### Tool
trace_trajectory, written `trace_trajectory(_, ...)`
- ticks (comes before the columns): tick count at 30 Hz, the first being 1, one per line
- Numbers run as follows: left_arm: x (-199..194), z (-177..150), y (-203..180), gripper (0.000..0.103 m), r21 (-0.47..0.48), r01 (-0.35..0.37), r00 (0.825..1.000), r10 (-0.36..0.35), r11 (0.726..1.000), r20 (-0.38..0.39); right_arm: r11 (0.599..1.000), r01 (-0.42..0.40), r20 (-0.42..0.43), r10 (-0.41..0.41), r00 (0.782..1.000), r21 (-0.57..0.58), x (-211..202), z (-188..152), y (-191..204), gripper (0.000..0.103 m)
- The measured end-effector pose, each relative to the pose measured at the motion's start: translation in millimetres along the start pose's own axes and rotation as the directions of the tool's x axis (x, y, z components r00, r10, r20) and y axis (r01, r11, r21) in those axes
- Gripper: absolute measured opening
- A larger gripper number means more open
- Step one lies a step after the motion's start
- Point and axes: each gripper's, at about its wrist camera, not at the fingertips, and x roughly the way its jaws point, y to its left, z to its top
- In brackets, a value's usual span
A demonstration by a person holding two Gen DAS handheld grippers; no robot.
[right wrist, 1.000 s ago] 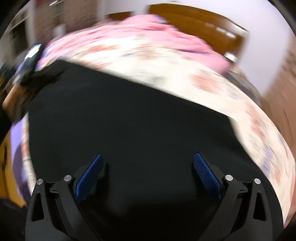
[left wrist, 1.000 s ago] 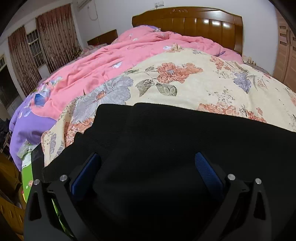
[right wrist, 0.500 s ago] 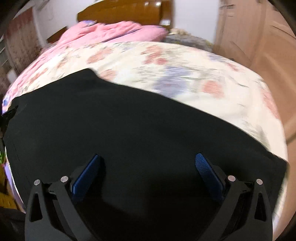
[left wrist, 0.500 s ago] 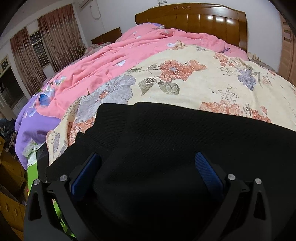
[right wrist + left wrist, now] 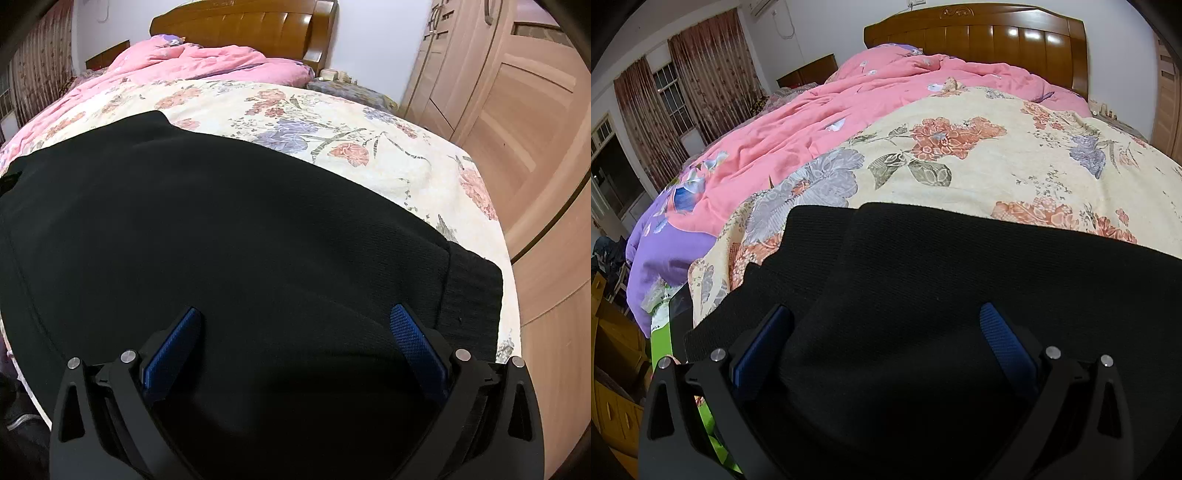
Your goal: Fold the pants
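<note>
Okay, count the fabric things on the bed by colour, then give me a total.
Black: 1, the pants.
Pink: 1, a quilt.
Cream floral: 1, a blanket.
Purple: 1, a sheet.
Total: 4.

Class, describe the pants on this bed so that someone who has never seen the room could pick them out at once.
Start at the wooden headboard and come down the bed, past the pink quilt, to the cream floral cover. On its near end lie the pants, spread flat. They are the only plain black fabric; everything around them is pastel or flowered.
</note>
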Motion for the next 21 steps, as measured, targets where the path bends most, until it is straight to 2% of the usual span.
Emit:
trace_trajectory(9, -2, -3, 3, 0.102, -0.01, 0.016, 0.999, -0.016, 1.0, 0.034, 0.999, 0.044, -0.038, -0.043, 0.998, 0.022, -2, 3, 7, 0.099)
trace_trajectory(11, -3, -3, 4, 0.102, -0.01, 0.023, 0.999, -0.023, 1.0, 0.037, 0.996, 0.079, -0.064, -0.077, 0.995, 0.028, -4, 7, 12, 0.098)
trace_trajectory(12, -3, -4, 4, 0.102, -0.01, 0.026, 0.999, -0.025, 1.0, 0.038, 0.992, 0.123, -0.085, -0.12, 0.989, 0.032, -6, 12, 18, 0.098)
trace_trajectory(14, -4, -3, 6, 0.102, -0.01, 0.034, 0.999, -0.034, 0.999, 0.041, 0.984, 0.173, -0.08, -0.169, 0.982, 0.048, -12, 24, 32, 0.098)
trace_trajectory(17, -8, -2, 10, 0.102, -0.018, 0.062, 0.997, -0.061, 0.998, 0.04, 0.999, 0.027, 0.001, -0.027, 1.0, 0.04, -21, 57, 87, 0.098)
trace_trajectory(19, -18, -1, 18, 0.101, -0.043, 0.087, 0.996, -0.085, 0.995, 0.04, 0.992, -0.081, 0.024, 0.084, 0.996, -0.092, -15, 82, 152, 0.098)
trace_trajectory(21, -42, -4, 33, 0.101, -0.082, 0.109, 0.99, -0.101, 0.991, 0.096, 0.951, -0.163, 0.018, 0.174, 0.985, -0.263, -6, 104, 227, 0.098)
